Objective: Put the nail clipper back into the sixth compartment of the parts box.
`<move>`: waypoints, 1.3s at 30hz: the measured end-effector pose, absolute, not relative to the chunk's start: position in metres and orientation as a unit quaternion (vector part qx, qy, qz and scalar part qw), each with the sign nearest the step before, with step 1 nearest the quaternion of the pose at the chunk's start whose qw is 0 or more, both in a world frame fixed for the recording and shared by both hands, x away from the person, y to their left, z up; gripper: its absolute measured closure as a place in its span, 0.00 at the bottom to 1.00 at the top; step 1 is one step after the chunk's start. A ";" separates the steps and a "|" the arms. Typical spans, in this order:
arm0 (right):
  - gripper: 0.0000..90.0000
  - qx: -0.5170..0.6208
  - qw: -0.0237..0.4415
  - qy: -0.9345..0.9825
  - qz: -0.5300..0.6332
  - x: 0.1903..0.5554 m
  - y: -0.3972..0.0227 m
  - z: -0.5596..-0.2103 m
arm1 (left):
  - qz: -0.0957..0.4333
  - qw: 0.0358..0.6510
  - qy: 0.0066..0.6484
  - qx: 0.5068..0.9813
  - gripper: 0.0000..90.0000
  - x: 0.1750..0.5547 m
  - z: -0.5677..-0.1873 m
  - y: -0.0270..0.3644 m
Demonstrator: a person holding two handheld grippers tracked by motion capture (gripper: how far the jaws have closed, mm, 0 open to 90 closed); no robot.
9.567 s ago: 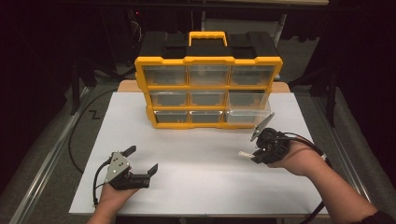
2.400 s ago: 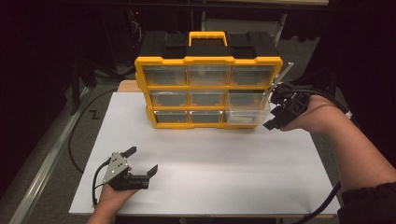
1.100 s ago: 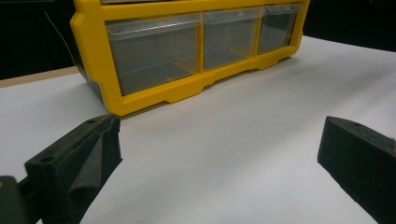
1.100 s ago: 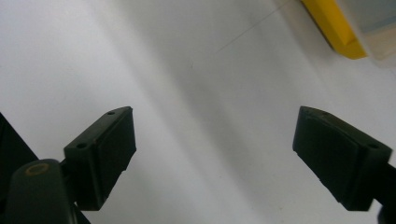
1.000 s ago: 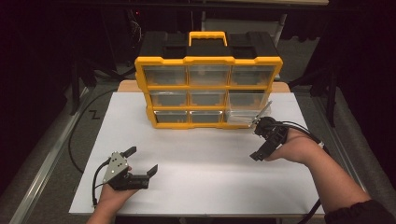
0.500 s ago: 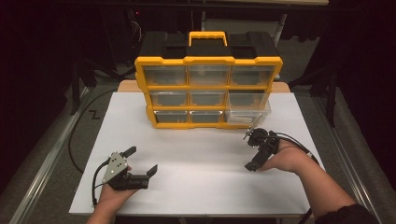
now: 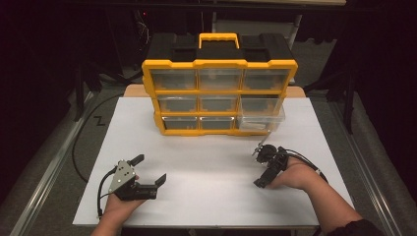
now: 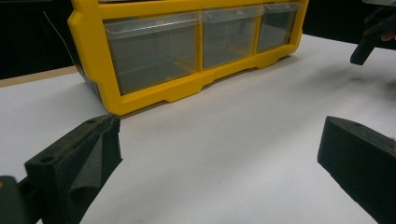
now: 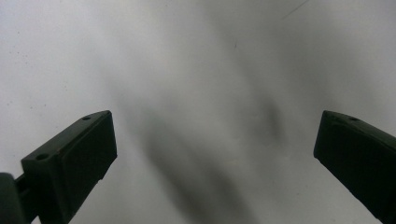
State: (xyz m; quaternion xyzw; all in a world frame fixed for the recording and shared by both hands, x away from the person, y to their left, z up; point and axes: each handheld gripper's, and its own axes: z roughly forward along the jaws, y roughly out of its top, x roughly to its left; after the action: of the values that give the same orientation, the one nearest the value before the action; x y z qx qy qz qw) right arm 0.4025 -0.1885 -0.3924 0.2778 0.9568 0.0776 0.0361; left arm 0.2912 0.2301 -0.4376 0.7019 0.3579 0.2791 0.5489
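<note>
Yellow organizer [image 7: 219, 98], nine clear drawers [image 7: 259, 117]

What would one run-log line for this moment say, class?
left gripper: open, empty | right gripper: open, empty, near white board | bottom-right drawer: pulled out of organizer

no legible text, labels, brands, numbers or signs on anything in view

The right gripper [image 9: 215, 158] has its fingers [image 9: 70, 158] spread wide above the white tabletop [image 9: 196, 56].
</note>
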 end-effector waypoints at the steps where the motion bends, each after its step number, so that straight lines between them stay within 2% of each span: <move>1: 0.01 0.279 0.037 0.956 0.079 0.402 -0.188 -0.393 | 0.279 0.549 0.358 0.702 0.00 0.291 -0.438 0.230; 26: 0.01 0.299 0.113 0.902 0.291 0.385 -0.194 -0.408 | 0.284 0.540 0.360 0.705 0.00 0.288 -0.438 0.231; 32: 0.01 0.311 0.114 0.874 0.356 0.379 -0.198 -0.409 | 0.291 0.535 0.357 0.708 0.00 0.288 -0.437 0.228; 39: 0.01 0.324 0.145 0.838 0.415 0.371 -0.202 -0.410 | 0.289 0.531 0.360 0.710 0.00 0.290 -0.438 0.230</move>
State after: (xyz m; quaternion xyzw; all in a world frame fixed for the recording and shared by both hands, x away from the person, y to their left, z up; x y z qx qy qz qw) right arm 0.3712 -0.2016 -0.4105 0.3236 0.8376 0.4154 0.1452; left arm 0.2896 0.2302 -0.4376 0.7104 0.3597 0.2892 0.5313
